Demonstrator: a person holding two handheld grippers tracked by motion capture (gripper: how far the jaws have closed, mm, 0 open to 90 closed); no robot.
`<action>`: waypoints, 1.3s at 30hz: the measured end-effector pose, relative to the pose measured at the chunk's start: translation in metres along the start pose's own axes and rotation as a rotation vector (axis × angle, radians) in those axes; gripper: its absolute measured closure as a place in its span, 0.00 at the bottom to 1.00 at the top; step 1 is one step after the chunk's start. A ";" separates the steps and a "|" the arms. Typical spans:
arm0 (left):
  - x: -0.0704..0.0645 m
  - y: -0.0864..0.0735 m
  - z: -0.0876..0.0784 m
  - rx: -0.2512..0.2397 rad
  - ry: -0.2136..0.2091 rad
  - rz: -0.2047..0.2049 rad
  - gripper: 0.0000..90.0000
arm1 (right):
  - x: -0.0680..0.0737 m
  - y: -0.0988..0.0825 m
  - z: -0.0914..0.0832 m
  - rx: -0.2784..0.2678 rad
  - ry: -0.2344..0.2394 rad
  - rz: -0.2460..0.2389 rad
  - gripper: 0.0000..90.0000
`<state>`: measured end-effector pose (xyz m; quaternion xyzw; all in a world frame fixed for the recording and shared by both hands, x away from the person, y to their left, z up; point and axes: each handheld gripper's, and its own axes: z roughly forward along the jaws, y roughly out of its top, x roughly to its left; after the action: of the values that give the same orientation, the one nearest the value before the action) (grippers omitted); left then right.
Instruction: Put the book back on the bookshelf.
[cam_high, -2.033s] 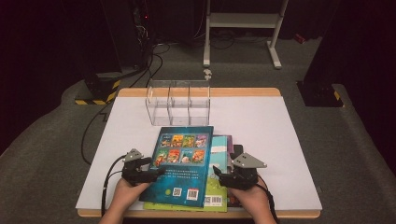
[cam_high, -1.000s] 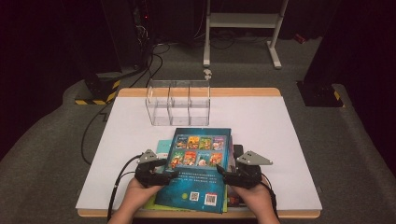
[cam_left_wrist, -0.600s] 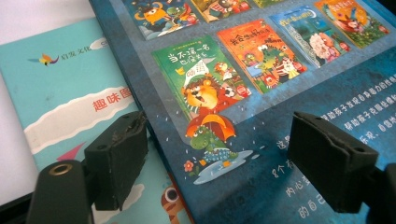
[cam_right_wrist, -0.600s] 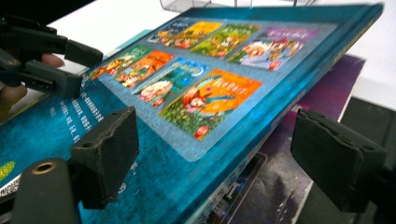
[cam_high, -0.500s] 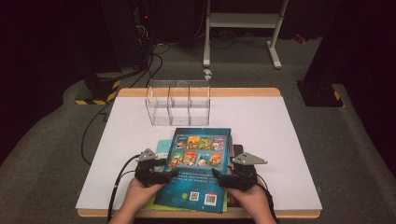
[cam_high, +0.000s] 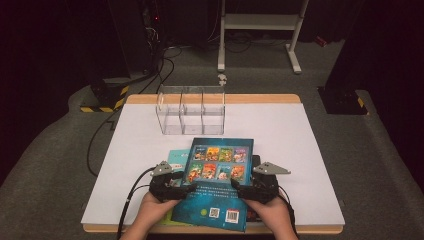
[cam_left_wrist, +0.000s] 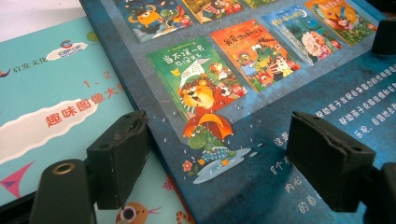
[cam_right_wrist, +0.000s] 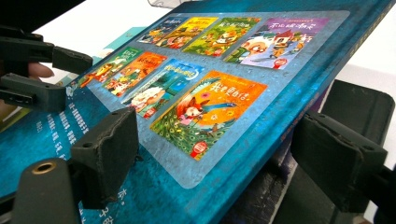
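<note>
Jaws astride glossy dark-blue picture book (cam_high: 220, 185)

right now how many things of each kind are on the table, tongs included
books: 2, the dark blue book and the teal book
black flat item beneath: 1
clear divider rack: 1
tongs: 2, left tongs and right tongs
total: 6
</note>
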<state>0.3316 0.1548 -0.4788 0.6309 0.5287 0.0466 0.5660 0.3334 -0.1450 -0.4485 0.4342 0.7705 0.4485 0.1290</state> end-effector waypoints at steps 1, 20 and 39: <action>0.000 0.000 0.000 -0.001 0.000 -0.002 0.24 | 0.000 0.000 0.000 0.007 0.007 -0.001 0.16; 0.001 -0.002 0.000 -0.020 0.006 -0.005 0.20 | -0.001 0.000 0.002 0.053 0.071 0.045 0.25; 0.001 -0.002 0.000 -0.019 0.013 -0.008 0.24 | -0.002 0.007 0.004 0.042 0.030 0.039 0.36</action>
<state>0.3311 0.1551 -0.4806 0.6230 0.5346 0.0533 0.5685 0.3406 -0.1431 -0.4456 0.4451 0.7730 0.4411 0.0993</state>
